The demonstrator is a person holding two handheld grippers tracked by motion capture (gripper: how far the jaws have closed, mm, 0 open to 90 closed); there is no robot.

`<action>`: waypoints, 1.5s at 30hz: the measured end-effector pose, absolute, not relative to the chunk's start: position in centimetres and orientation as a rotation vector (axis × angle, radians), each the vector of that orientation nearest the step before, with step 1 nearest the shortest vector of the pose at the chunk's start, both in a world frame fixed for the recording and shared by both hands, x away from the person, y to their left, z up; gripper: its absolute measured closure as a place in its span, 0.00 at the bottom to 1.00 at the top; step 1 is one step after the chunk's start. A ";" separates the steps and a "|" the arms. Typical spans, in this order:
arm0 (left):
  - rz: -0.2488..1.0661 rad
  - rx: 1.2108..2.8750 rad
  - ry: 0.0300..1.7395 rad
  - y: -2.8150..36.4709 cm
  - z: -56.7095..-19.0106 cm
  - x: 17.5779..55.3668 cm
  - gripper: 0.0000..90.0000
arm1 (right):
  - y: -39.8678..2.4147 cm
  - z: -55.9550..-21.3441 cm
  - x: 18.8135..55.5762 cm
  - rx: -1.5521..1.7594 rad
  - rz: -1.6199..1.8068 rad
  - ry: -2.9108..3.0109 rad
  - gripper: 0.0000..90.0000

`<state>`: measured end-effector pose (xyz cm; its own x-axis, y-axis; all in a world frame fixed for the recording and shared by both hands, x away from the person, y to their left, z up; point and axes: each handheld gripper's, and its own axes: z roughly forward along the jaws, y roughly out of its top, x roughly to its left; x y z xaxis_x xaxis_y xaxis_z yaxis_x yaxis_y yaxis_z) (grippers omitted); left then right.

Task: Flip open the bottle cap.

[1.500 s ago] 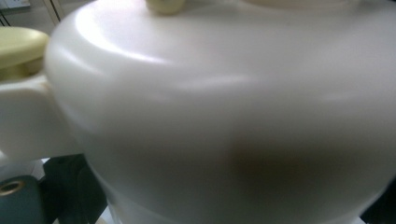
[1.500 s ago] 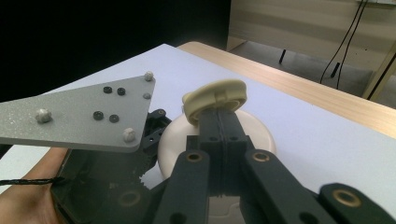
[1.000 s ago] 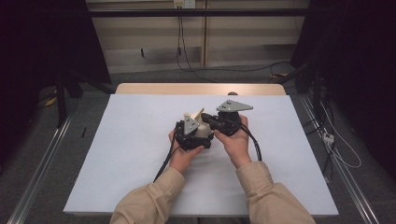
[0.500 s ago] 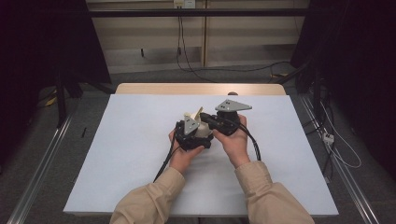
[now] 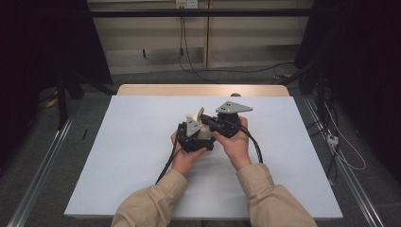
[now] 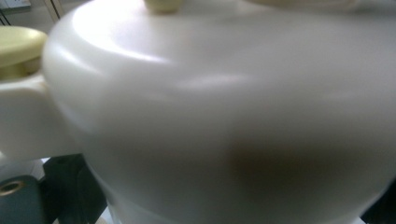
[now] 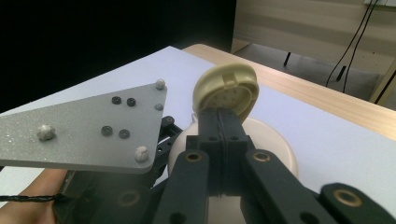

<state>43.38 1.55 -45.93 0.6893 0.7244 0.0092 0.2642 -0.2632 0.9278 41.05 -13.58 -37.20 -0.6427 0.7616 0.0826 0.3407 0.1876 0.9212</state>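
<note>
The setting was a laboratory recording bay. A white-topped wooden table (image 5: 142,156) stood between black curtains (image 5: 42,56), with metal floor rails (image 5: 38,179) and loose black cables (image 5: 198,71) behind.

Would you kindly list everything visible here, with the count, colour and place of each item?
container: one, cream-white, rounded, at mid-table between the two grippers.
flip lid: one, pale yellow, round, raised open above the container.
mat: one, white, covering most of the table.
table: one, light wood, far edge showing beyond the mat.
cables: several, black, on the floor behind the table.
left gripper: one, black, against the container; jaws hidden.
right gripper: one, black, jaws shut on the flip lid.
hands: two, beige sleeves, at the near edge.
</note>
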 end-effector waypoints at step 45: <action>0.510 1.832 0.782 1.8 -45.9 43.5 0.05 | -14.3 -36.8 40.8 1.058 1.428 2.054 0.81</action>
<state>43.51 1.81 -45.92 0.6976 0.7163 -0.0122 0.2772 -0.2542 0.9266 40.82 -14.34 -36.81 -0.6207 0.7800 0.0792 0.3459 0.1818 0.9205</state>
